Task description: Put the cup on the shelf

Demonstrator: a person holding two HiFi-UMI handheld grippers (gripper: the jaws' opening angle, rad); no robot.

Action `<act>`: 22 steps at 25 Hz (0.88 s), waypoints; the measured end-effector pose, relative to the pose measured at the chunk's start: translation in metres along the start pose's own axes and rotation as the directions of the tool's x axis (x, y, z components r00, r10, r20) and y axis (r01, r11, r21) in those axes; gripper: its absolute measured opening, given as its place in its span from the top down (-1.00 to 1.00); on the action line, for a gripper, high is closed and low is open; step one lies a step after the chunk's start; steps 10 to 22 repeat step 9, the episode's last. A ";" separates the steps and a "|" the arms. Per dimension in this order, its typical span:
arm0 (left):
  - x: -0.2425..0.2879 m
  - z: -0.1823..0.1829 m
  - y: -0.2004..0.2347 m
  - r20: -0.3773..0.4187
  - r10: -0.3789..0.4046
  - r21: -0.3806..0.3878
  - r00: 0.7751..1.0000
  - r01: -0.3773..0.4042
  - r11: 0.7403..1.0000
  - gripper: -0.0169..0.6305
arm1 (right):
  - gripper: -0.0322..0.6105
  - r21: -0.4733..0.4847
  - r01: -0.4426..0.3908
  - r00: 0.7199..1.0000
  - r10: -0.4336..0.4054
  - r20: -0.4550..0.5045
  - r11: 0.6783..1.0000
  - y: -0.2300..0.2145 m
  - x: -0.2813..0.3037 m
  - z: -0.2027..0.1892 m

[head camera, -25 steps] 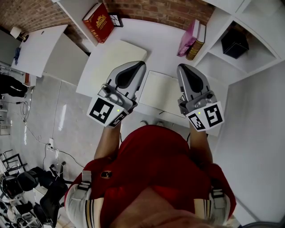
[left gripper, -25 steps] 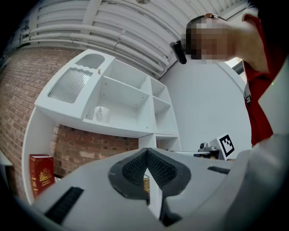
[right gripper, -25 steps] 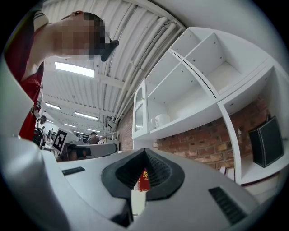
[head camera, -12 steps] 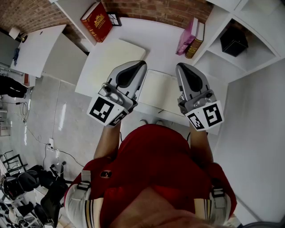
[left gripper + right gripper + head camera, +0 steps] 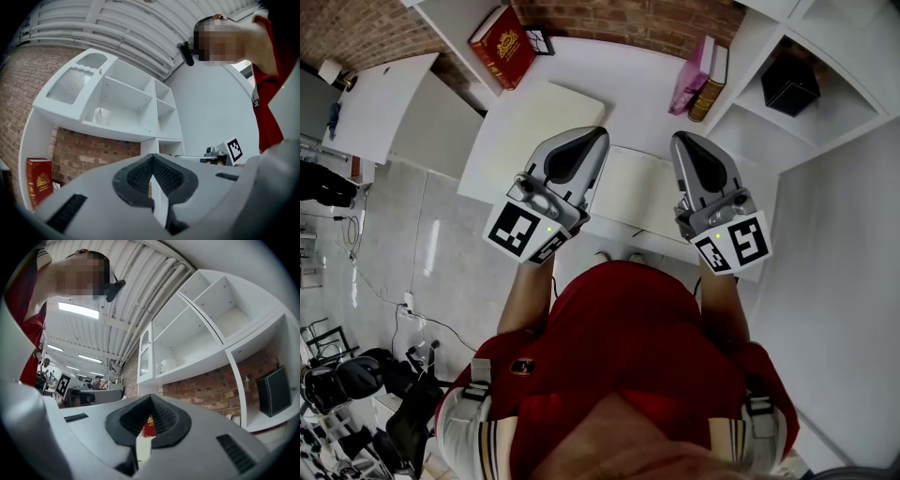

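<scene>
**Cup on shelf; both claws closed**

White ceramic cup [image 5: 102,116]: stood, apparently upright, on the lowest board of the white wall shelf unit [image 5: 117,133]. Left claw [image 5: 151,159] and right claw [image 5: 150,401]: each shut tip to tip, gripping nothing, held side by side above the white tabletop [image 5: 628,75].

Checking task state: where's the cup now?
In the right gripper view, the white cup stands on the white shelf above the brick wall, just right of the glass-door compartment.
</scene>
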State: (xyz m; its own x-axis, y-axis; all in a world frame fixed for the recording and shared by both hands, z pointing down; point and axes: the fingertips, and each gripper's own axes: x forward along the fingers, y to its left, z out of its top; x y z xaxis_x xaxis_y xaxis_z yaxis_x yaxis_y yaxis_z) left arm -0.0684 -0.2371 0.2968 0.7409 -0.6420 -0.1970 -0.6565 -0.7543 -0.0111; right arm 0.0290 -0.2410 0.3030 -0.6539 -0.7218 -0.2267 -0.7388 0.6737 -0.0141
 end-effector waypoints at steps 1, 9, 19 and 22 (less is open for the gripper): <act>0.000 0.000 0.000 0.000 0.000 0.000 1.000 0.000 1.000 0.93 | 0.91 0.000 0.000 1.000 0.000 -0.001 1.000 0.000 0.000 0.000; -0.004 0.000 -0.002 0.001 0.002 -0.004 1.000 -0.002 1.000 0.93 | 0.91 -0.002 -0.002 1.000 0.002 -0.003 1.000 0.004 -0.002 0.000; -0.004 0.000 -0.002 0.001 0.002 -0.004 1.000 -0.002 1.000 0.93 | 0.91 -0.002 -0.002 1.000 0.002 -0.003 1.000 0.004 -0.002 0.000; -0.004 0.000 -0.002 0.001 0.002 -0.004 1.000 -0.002 1.000 0.93 | 0.91 -0.002 -0.002 1.000 0.002 -0.003 1.000 0.004 -0.002 0.000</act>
